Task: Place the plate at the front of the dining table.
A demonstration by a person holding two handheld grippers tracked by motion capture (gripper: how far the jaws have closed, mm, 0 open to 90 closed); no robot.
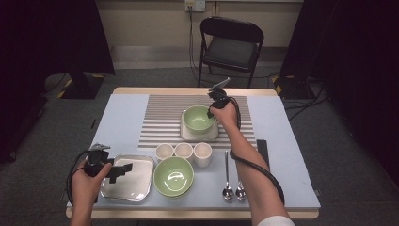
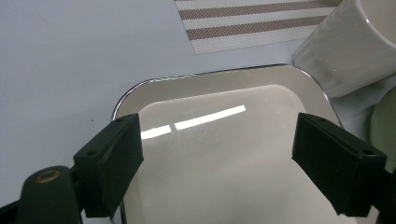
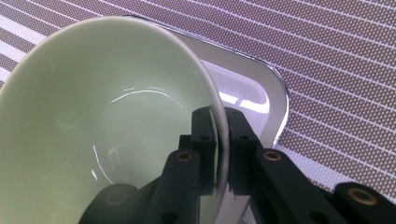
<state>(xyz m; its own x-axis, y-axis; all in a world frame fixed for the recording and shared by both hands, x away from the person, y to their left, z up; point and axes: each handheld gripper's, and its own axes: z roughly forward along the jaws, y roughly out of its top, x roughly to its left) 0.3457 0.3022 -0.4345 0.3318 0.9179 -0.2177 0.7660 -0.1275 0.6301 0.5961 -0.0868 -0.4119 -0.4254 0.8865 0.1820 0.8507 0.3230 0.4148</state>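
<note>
Green bowl (image 3: 107, 121) in right tool's (image 3: 219, 140) clamp, over striped mat (image 1: 164, 117); left tool (image 2: 219, 154) apart, above tray (image 2: 210, 84).

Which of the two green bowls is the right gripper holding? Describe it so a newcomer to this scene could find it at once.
Start at the brown-and-white striped placemat at the far middle of the table, where a square white plate lies. The glossy pale green ceramic bowl sits on that plate, its rim pinched by the right gripper. The other, wider green bowl sits off the mat at the near edge, untouched.
</note>
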